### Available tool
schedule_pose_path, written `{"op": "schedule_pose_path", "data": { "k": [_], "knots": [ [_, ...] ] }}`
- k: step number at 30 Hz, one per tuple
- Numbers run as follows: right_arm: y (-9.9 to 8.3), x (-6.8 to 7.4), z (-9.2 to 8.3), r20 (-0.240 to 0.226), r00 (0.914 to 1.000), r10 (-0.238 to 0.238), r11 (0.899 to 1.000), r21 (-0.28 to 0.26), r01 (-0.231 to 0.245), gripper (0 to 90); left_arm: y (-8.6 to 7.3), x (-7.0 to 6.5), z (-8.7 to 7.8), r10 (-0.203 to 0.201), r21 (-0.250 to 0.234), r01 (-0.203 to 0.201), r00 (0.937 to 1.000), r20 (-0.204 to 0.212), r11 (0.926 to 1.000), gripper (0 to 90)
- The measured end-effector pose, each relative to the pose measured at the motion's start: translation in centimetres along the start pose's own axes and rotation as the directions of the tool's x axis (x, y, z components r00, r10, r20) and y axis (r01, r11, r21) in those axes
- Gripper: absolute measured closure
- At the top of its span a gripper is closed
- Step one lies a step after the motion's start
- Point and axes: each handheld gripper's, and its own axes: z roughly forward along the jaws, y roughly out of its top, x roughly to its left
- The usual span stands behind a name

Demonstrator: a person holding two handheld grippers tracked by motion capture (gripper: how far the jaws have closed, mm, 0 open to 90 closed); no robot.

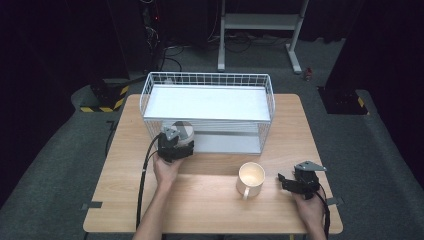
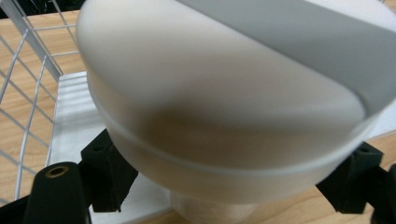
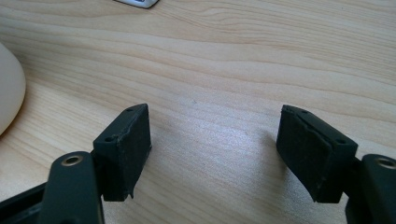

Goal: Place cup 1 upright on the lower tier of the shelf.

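Note:
My left gripper [image 1: 180,135] is shut on a cream cup [image 2: 224,107], its black pads [image 2: 109,170] pressing on both sides of the rounded body. The cup [image 1: 184,128] is tilted and held at the front left opening of a white wire rack [image 1: 207,80], just above the rack's lower shelf [image 2: 74,116]. A second cream mug [image 1: 250,178] stands upright on the wooden table [image 1: 210,200], its handle towards the person. My right gripper [image 1: 286,180] rests just right of that mug. In the right gripper view, my right gripper [image 3: 215,154] is open with bare wood between its jaws and the mug [image 3: 9,93] at the left edge.
The rack has a white top plate [image 1: 207,102] and takes up the far half of the table. Beyond the table are dark floor, cables and a metal stand [image 1: 260,22]. Black and yellow striped blocks [image 1: 102,102] lie on the floor at the left.

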Motion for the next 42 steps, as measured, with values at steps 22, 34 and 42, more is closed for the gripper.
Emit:
{"op": "schedule_pose_path", "data": {
  "k": [22,34,42],
  "knots": [
    [0.0,0.0,0.0,0.000,1.0000,0.003,1.000,-0.001,-0.003,26.4,0.1,0.7,1.8,-0.028,-0.070,0.027,0.9996,-0.010,0.9972,18.9],
    [0.0,0.0,0.0,-0.001,1.0000,0.005,1.000,0.000,-0.005,26.4,0.8,0.6,2.8,-0.037,-0.055,0.035,0.9989,-0.029,0.9979,18.8],
    [0.0,0.0,0.0,-0.001,1.0000,0.005,1.000,0.000,-0.005,26.4,1.5,0.7,3.6,-0.034,-0.040,0.033,0.9990,-0.030,0.9986,18.7]
  ]
}}
